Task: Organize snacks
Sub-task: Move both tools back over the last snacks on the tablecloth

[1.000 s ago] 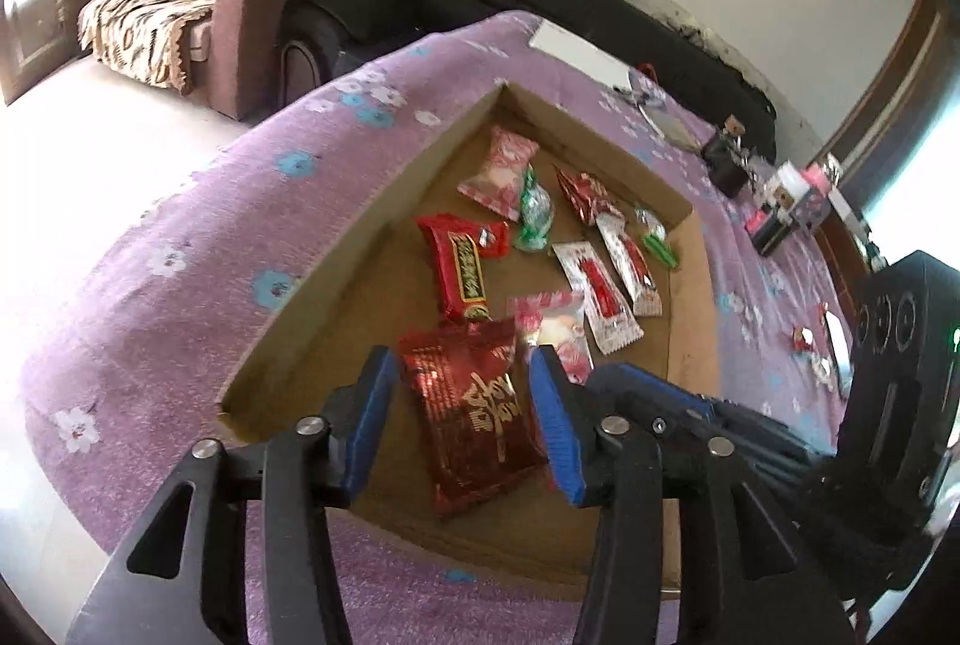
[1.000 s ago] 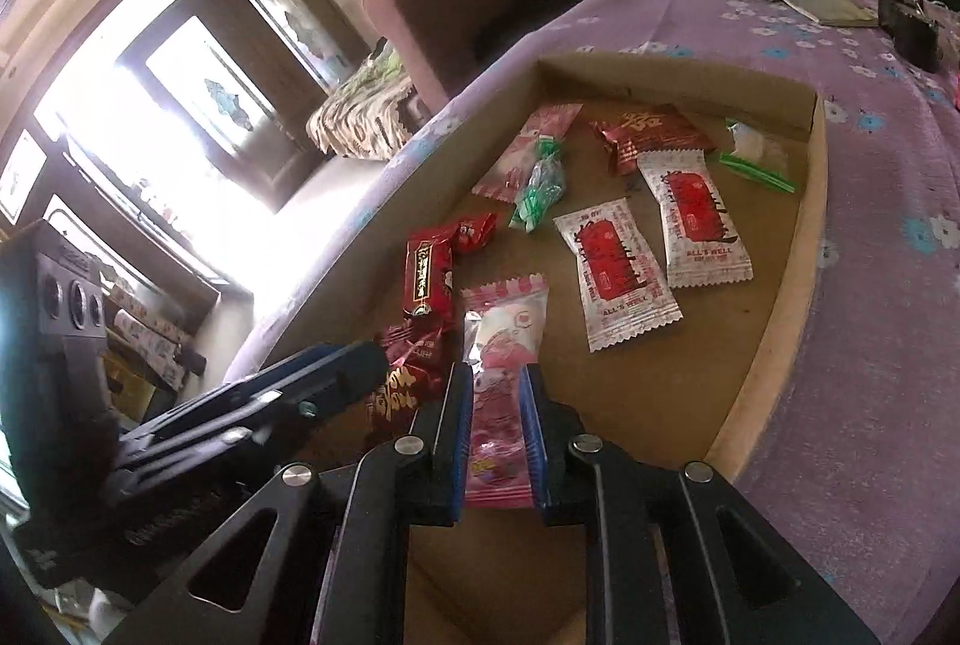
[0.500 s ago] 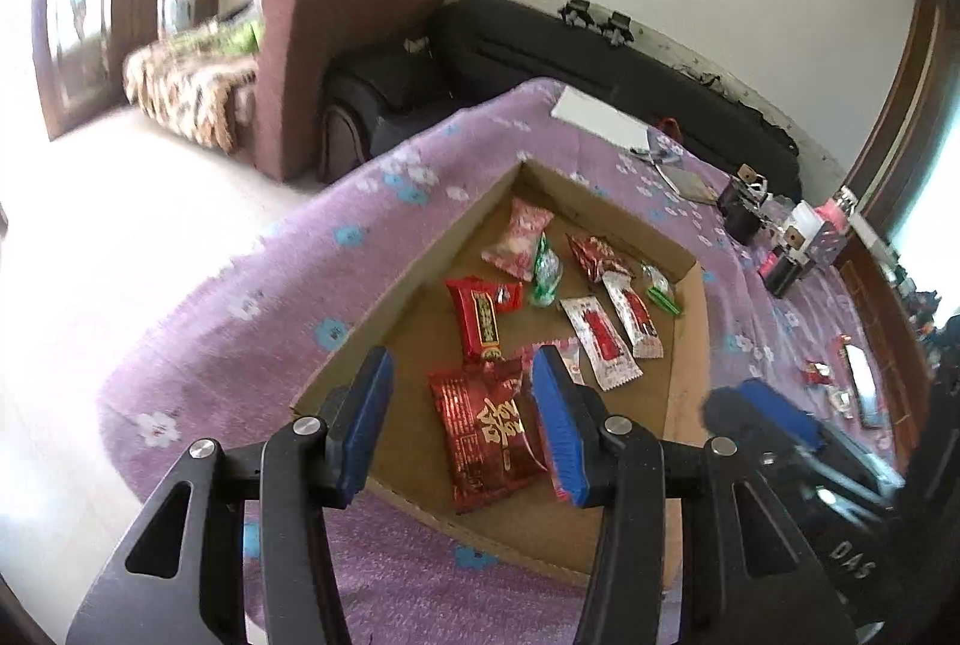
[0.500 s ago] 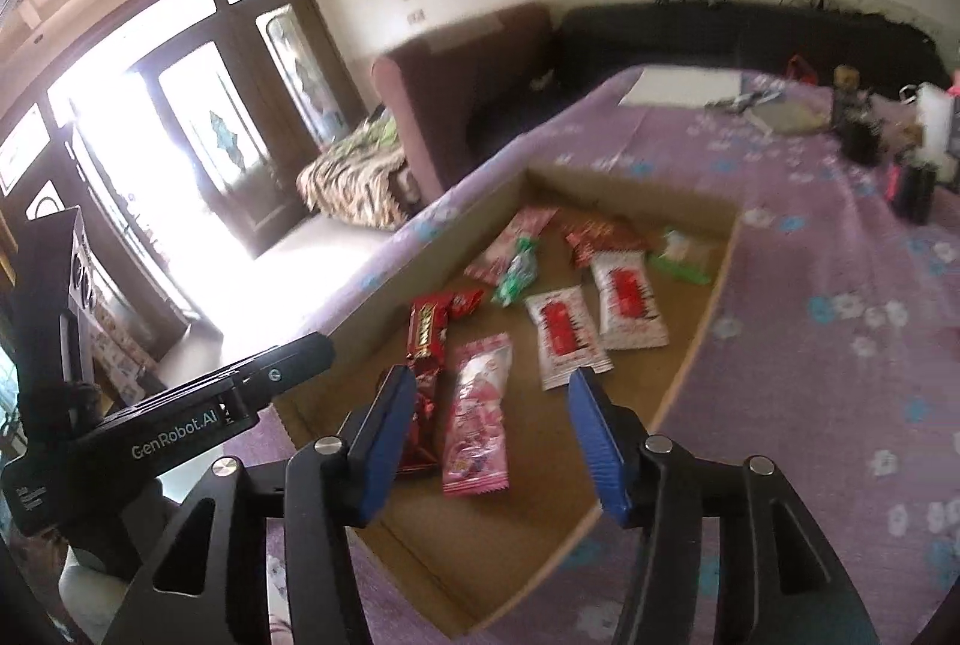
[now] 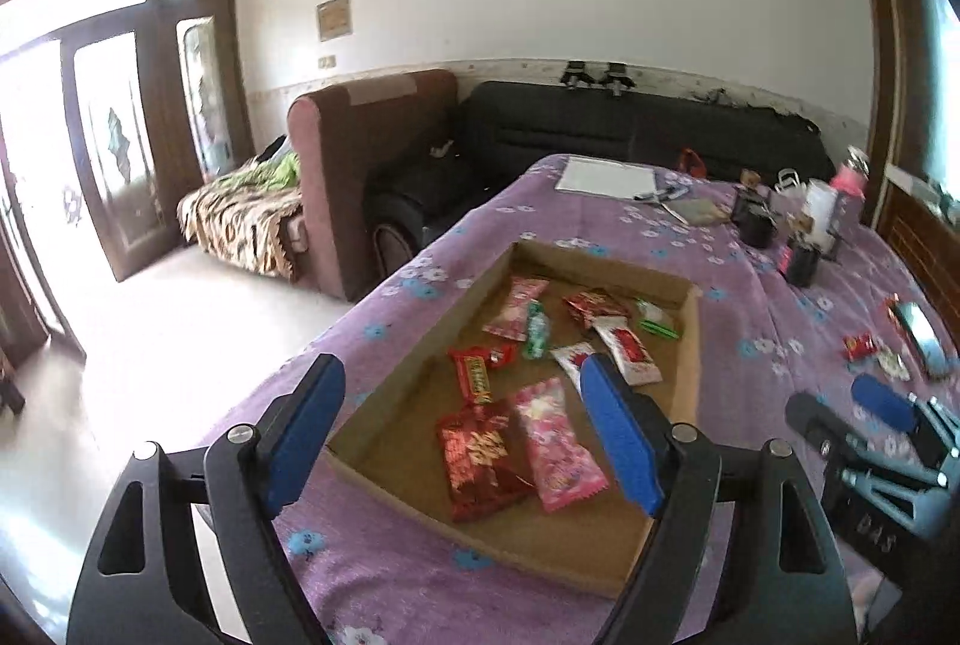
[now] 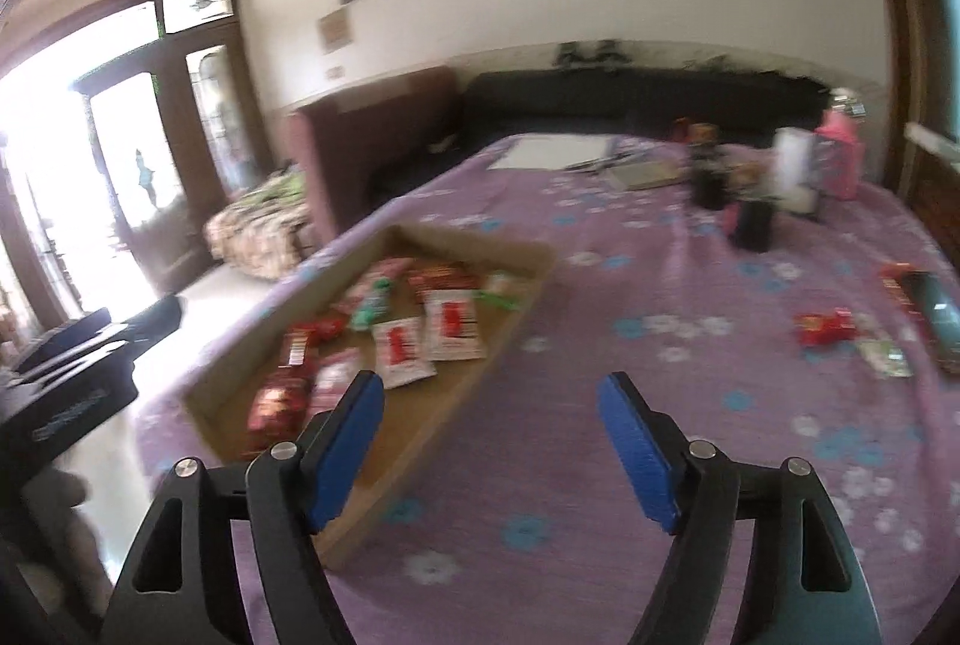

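A shallow cardboard tray (image 5: 690, 375) on the purple flowered tablecloth holds several snack packets, among them a dark red packet (image 5: 480, 459) and a pink packet (image 5: 558, 453) at its near end. The tray also shows in the right wrist view (image 6: 480, 387). My left gripper (image 5: 462, 429) is open and empty, raised above the tray's near end. My right gripper (image 6: 492, 441) is open and empty, raised over the cloth right of the tray. A loose red snack (image 6: 825, 327) and a green-white packet (image 6: 882, 357) lie on the cloth at the right.
A phone (image 6: 936, 315) lies by the loose snacks. Dark cups, a pink box (image 6: 837, 153) and papers (image 5: 606, 177) stand at the far end of the table. Sofas (image 5: 630, 129) are behind the table. The table edge drops to the floor on the left.
The right gripper let go of the pink packet, opened and swung right. Both grippers rose and pulled back from the tray. The left gripper opened wider.
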A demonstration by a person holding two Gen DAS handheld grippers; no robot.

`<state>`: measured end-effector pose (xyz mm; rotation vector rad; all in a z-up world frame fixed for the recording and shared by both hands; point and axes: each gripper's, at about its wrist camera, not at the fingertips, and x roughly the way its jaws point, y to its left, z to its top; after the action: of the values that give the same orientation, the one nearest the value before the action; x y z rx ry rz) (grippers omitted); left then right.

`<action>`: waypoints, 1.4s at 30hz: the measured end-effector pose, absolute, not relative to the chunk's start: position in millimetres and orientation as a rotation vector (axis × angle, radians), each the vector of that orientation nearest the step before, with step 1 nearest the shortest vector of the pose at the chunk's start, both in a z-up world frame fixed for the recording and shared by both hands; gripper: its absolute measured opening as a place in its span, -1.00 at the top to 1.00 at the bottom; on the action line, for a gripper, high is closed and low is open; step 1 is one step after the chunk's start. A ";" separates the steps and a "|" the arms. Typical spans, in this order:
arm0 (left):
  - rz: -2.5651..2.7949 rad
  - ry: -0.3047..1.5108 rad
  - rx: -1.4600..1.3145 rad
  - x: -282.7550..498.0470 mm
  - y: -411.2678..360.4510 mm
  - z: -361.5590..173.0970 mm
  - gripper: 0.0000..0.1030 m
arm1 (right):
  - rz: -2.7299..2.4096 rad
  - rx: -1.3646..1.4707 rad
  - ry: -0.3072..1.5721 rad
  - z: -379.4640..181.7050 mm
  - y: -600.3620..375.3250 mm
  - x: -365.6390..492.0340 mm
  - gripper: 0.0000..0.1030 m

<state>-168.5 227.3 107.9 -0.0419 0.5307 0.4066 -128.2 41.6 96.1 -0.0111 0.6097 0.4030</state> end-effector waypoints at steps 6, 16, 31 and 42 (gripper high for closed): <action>0.325 0.612 0.044 -156.4 191.2 96.8 -0.58 | 0.364 0.076 0.633 90.6 0.8 -125.8 -0.53; 0.238 0.662 0.094 -150.6 159.5 88.6 -0.58 | 0.315 0.083 0.663 82.0 -25.5 -124.1 -0.56; 0.166 0.748 0.068 -140.2 150.6 72.9 -0.58 | 0.268 0.077 0.722 72.1 -43.7 -114.8 -0.57; 0.087 0.774 0.068 -134.7 136.2 71.6 -0.58 | 0.157 0.071 0.744 72.9 -88.8 -105.2 -0.58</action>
<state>-134.7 136.2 71.6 0.0680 0.7742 0.0865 -105.2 -88.8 72.9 0.0710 0.7442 0.1571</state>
